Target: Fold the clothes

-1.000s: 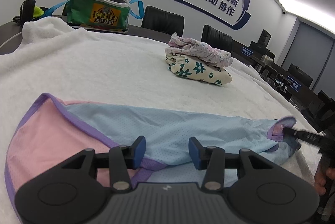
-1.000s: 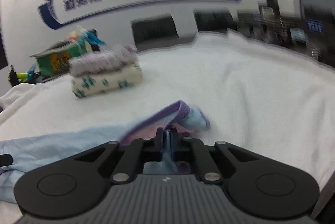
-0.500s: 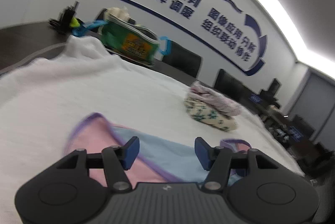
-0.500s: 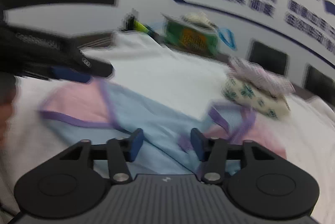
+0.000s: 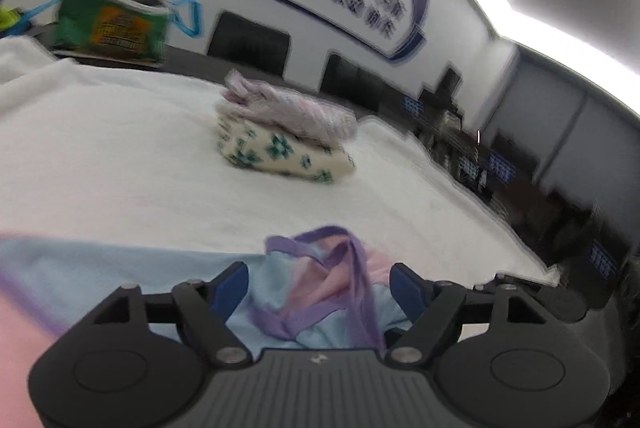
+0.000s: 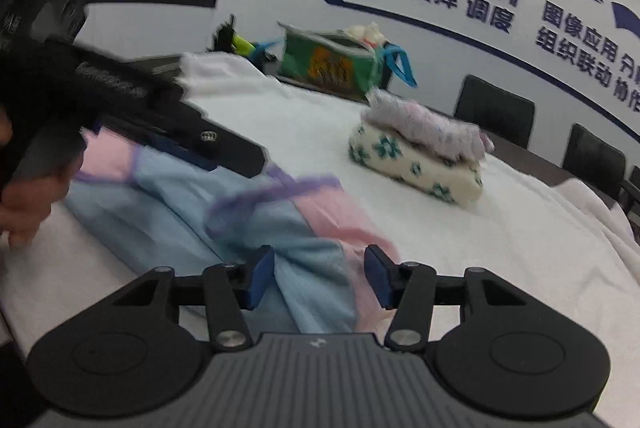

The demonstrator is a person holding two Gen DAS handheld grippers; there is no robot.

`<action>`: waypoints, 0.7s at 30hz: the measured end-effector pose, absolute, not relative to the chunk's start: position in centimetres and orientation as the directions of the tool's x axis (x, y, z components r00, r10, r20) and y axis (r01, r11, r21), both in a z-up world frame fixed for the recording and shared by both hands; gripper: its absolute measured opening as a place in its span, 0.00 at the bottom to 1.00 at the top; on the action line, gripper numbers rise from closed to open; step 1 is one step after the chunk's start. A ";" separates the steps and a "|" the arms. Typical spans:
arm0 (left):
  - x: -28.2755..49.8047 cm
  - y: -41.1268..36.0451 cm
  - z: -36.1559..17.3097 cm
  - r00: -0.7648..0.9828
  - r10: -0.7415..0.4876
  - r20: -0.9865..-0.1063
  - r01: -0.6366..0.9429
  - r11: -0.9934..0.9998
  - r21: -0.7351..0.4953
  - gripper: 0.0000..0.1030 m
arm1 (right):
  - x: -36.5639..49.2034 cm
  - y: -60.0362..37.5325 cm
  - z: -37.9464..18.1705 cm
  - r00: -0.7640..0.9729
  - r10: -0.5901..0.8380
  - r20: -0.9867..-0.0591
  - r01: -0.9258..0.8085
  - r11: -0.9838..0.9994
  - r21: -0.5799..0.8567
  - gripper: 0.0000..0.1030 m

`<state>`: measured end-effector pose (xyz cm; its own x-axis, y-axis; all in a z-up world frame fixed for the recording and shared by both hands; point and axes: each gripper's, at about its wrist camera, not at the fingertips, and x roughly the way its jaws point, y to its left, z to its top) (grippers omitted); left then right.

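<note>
So both claws are hanging low over the table right now. The left claw (image 5: 320, 288) is spreading its jaws wider, and they're already well apart. The bunched purple-trimmed end of the garment (image 5: 320, 292) is sitting in the gap between the blue pads (image 5: 230, 288), but the pads aren't pressing on it, so it's let go, not gripping anything. The right claw (image 6: 320, 278) is standing about half open and its jaws are drawing in a little. Blue and pink cloth is lying between its pads (image 6: 260, 276) too, with a gap showing on both sides, so nothing is clamped there either. From the right side you can see the left claw's black body reaching in over the far end of the garment, with the person's hand (image 6: 24, 204) wrapped around its handle.

The garment itself is a thin light-blue and pink piece with purple edging, lying on the white fluffy towel (image 5: 120, 148) that's covering the table. It's looking rumpled, with a purple-edged loop lying on top and the pink panel showing beside the blue.

Further back on the towel a stack of folded clothes (image 5: 284, 136) is sitting well apart from it: a cream piece with green flowers underneath, a pale pink-lilac one on top. A green bag (image 5: 108, 24) with blue handles is sitting behind that.
</note>
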<state>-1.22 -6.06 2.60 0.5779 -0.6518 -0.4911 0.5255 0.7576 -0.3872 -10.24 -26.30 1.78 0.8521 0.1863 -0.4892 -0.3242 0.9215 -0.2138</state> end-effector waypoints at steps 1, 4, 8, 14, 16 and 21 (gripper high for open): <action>-0.9 -6.6 2.3 0.562 -0.651 -0.511 0.526 0.758 -0.387 0.73 | -10.2 -26.5 1.4 0.856 0.185 -0.483 -0.317 0.926 -0.207 0.44; -0.7 -6.8 1.7 0.518 -0.672 -0.529 0.525 0.738 -0.424 0.11 | -10.1 -27.6 0.9 0.854 0.244 -0.459 -0.347 0.925 -0.153 0.22; -1.8 -4.7 2.2 0.493 -0.716 -0.494 0.515 0.698 -0.498 0.06 | -10.8 -28.2 1.2 0.843 0.301 -0.447 -0.422 0.884 -0.202 0.06; -3.2 -2.2 1.8 0.523 -0.698 -0.489 0.449 0.713 -0.538 0.05 | -12.5 -29.0 1.9 0.781 0.408 -0.473 -0.561 0.792 -0.241 0.05; -3.4 -1.6 1.3 0.546 -0.675 -0.496 0.413 0.732 -0.541 0.14 | -12.9 -29.1 2.3 0.763 0.446 -0.468 -0.593 0.771 -0.233 0.11; -4.8 -0.6 1.9 0.560 -0.698 -0.446 0.463 0.710 -0.531 0.41 | -12.2 -30.0 4.1 0.794 0.470 -0.385 -0.547 0.829 -0.115 0.35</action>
